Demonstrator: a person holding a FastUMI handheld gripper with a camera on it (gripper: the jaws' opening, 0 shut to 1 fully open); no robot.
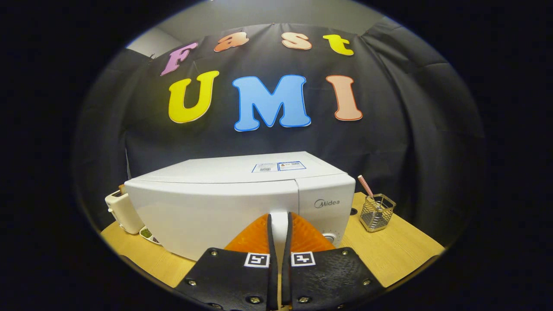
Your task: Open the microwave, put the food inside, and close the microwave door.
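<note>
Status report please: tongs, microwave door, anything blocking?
Tongs nearly closed, holding nothing, tips just before the microwave front. Door shut. Nothing between tongs and door.

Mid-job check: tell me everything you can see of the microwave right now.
The microwave is a white, smooth-cased box standing upright on the wooden table, door shut. A control panel sits on its right side with a logo and a round button low down; stickers lie on its top. A white toaster stands close beside its left end, a wire holder apart to its right. The hand-held gripper fingers, nearly closed, point at its front just ahead; contact can't be told.
</note>
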